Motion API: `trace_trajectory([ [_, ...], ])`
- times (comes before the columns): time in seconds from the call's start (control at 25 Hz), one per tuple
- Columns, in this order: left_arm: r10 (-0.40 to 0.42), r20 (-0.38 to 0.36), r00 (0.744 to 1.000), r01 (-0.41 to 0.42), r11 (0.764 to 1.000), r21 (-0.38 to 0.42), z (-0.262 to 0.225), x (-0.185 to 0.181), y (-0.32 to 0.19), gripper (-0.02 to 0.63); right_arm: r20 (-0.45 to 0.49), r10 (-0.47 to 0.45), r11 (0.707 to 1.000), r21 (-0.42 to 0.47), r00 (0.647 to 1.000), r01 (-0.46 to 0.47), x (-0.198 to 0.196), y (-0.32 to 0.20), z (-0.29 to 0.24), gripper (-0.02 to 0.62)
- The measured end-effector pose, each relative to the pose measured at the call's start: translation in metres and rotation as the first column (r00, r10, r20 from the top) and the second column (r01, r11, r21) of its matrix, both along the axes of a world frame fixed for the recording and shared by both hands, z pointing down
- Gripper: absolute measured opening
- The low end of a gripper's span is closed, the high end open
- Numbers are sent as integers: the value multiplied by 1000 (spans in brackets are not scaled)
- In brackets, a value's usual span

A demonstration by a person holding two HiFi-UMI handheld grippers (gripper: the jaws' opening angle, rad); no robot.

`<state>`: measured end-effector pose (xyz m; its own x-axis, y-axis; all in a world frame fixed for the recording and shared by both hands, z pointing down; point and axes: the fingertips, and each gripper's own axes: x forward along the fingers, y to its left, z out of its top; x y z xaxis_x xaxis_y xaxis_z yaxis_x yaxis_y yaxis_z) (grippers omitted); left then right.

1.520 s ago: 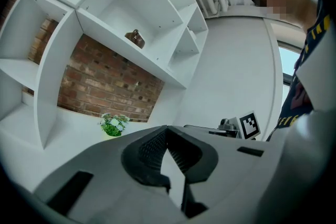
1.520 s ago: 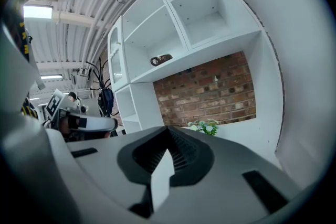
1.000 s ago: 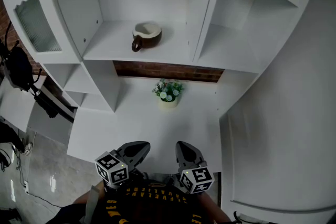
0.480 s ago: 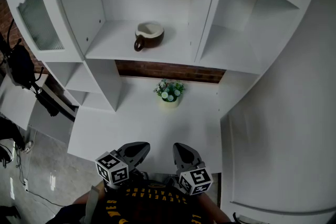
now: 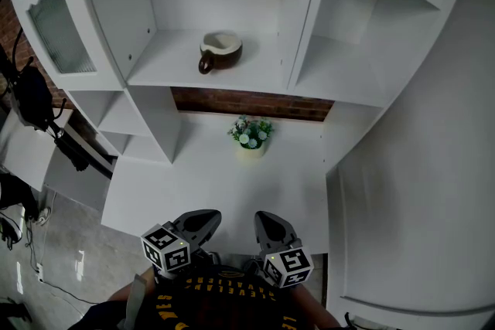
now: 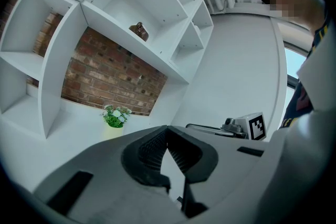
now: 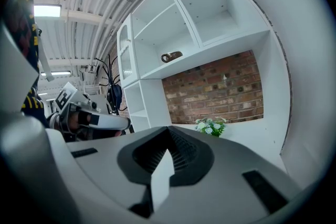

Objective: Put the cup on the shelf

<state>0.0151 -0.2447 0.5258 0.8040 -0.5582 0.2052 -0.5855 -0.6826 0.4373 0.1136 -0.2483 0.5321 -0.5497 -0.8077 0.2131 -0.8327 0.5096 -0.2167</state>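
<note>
Left gripper (image 5: 203,217): hovering at 6 o'clock over counter (image 5: 155,189) edge, jaws pressing together, gripping nothing.
Right gripper (image 5: 271,219): hovering just beside it, jaws likewise meeting, empty.
Potted plant (image 5: 250,137): standing ahead at 12 o'clock, near brick wall (image 5: 247,103).
Brown cup (image 5: 220,51): sitting farther at 12 o'clock, on white shelf (image 5: 162,73), well apart from both grippers.

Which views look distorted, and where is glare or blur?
Left gripper view: fisheye bends the shelf unit, corners dark. Right gripper view: same bending, glare from the ceiling lamp. Head view: milder bending, evenly lit, the cup sharp.
</note>
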Motion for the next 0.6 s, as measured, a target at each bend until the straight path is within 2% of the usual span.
trace_trajectory([
  [0.6,18,29,999,-17,1000,-20,7,7,10,3,7,-3,1000,-13,1000,3,4,9,8,5],
])
